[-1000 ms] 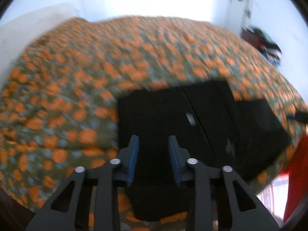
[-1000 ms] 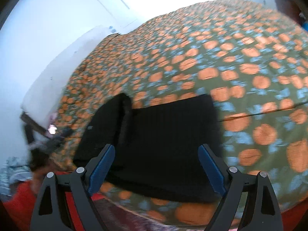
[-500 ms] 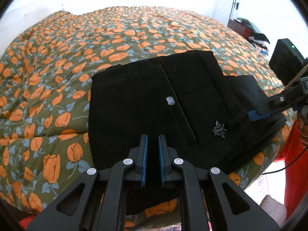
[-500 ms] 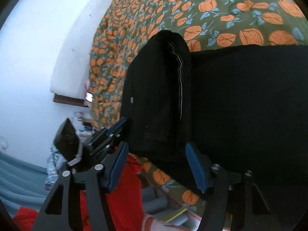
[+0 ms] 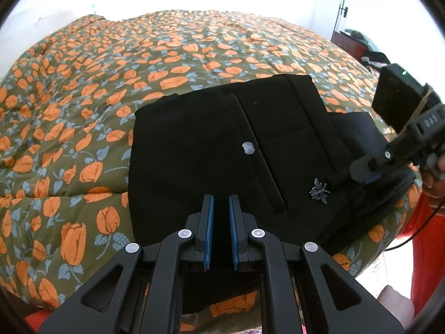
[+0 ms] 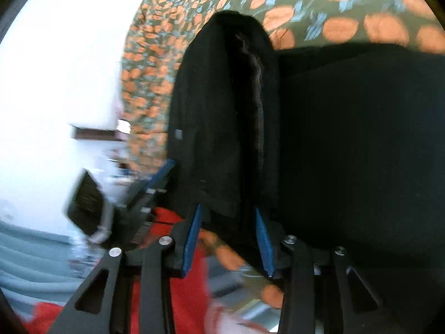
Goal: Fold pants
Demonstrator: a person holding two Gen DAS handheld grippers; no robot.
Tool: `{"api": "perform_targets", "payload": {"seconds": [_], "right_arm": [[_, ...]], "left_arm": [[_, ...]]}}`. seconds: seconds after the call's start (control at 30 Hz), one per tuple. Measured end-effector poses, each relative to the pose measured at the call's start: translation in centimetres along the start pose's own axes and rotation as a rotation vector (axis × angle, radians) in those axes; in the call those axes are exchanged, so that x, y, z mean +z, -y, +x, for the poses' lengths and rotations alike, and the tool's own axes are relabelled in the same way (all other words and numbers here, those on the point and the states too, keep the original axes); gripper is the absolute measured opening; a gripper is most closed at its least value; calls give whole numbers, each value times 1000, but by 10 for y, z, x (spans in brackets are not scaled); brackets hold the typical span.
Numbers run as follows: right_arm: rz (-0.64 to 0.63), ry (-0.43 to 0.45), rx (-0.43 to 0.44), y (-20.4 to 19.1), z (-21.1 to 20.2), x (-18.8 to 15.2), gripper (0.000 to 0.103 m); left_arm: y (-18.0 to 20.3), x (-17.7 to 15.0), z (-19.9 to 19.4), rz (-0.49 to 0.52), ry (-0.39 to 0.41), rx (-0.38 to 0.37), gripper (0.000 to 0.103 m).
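Black pants (image 5: 194, 144), folded into a rectangle, lie on a flower-patterned duvet near the bed's front edge. In the left wrist view my left gripper (image 5: 221, 203) hovers over their near edge, shut to a narrow slit. I cannot tell whether any cloth is pinched. My right gripper (image 5: 364, 172) reaches in at the pants' right end. In the right wrist view its jaws (image 6: 227, 208) are closing, with the folded end of the pants (image 6: 217, 139) between the blue pads (image 6: 192, 236), which do not press on it. The left gripper (image 6: 164, 169) shows blurred beyond.
The duvet (image 5: 125, 64) covers the whole bed and drops off at the front edge. A person's hand (image 5: 434, 178) and red clothing (image 5: 428, 250) are at the right. A dark red cabinet (image 5: 346, 43) stands by the far wall.
My right gripper came in low to the pants' end and its jaws narrowed around the folded edge. My left gripper shut from a wider gap and has since stayed put.
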State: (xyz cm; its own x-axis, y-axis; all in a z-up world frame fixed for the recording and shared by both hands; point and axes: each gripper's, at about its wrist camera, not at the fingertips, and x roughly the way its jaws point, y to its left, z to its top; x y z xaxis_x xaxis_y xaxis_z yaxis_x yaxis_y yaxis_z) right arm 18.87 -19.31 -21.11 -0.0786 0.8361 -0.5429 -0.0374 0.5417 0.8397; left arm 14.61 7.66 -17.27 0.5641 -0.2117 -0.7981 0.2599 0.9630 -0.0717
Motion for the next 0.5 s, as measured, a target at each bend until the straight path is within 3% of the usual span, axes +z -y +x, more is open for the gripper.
{"api": "perform_targets", "payload": {"seconds": [0.1, 0.2, 0.23, 0.27, 0.3, 0.5], "right_arm": [[74, 23, 67, 9, 4, 2, 48], [87, 42, 74, 10, 9, 2, 48], [79, 48, 65, 8, 10, 2, 44], [48, 56, 14, 2, 12, 1, 24], [23, 60, -35, -2, 9, 0, 23], [-121, 142, -109, -43, -16, -9, 20]], "left_arm": [[-1, 0, 1, -3, 2, -1, 9], [-2, 0, 0, -12, 4, -8, 9], [-3, 0, 0, -21, 7, -11, 9], [-5, 1, -2, -35, 16, -11, 13], [-7, 2, -6, -47, 28, -3, 14], [-46, 6, -55, -221, 231, 63, 27]]}}
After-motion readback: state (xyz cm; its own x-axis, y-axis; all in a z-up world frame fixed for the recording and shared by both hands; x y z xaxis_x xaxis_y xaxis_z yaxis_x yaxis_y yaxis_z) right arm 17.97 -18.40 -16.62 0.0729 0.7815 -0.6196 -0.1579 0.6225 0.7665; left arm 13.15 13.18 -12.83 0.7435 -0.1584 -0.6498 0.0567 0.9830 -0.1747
